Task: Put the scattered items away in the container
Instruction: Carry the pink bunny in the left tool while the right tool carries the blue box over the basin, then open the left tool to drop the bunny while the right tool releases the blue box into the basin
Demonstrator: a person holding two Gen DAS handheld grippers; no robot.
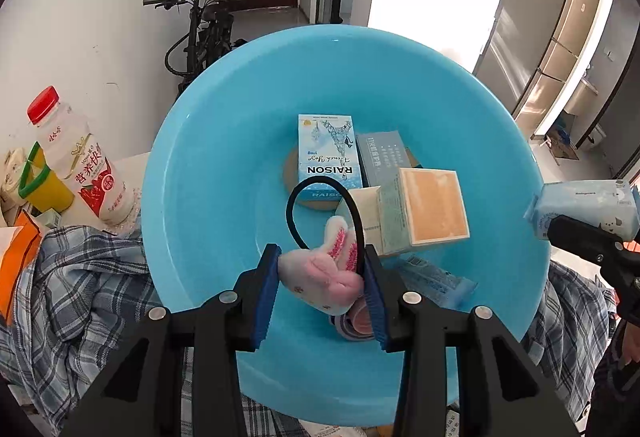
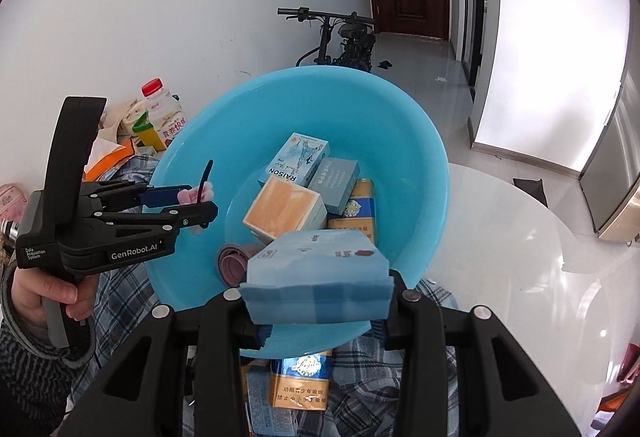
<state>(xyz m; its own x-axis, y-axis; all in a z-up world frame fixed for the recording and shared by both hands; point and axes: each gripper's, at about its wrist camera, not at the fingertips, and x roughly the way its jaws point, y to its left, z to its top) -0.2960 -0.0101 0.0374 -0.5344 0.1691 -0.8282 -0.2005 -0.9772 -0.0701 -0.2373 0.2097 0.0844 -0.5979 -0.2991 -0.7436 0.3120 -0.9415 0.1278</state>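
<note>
A big blue basin [image 1: 240,109] [image 2: 400,125] lies tilted on a plaid cloth and holds several small boxes, among them a RAISON box [image 1: 328,153] [image 2: 298,157] and an orange-faced box [image 1: 434,207] [image 2: 284,211]. My left gripper [image 1: 322,277] [image 2: 200,203] is shut on a pink plush bunny with a black hair band [image 1: 320,273], held over the basin's near side. My right gripper [image 2: 316,301] [image 1: 580,233] is shut on a light blue tissue pack [image 2: 316,277] [image 1: 584,207], held above the basin's near rim.
A red-capped milk bottle [image 1: 86,165] [image 2: 166,113] and a yellow cup [image 1: 46,183] stand left of the basin. A plaid cloth [image 1: 84,289] lies under it, with a gold box [image 2: 300,385] on it. A white round table [image 2: 520,257] extends right. A bicycle [image 2: 340,37] leans behind.
</note>
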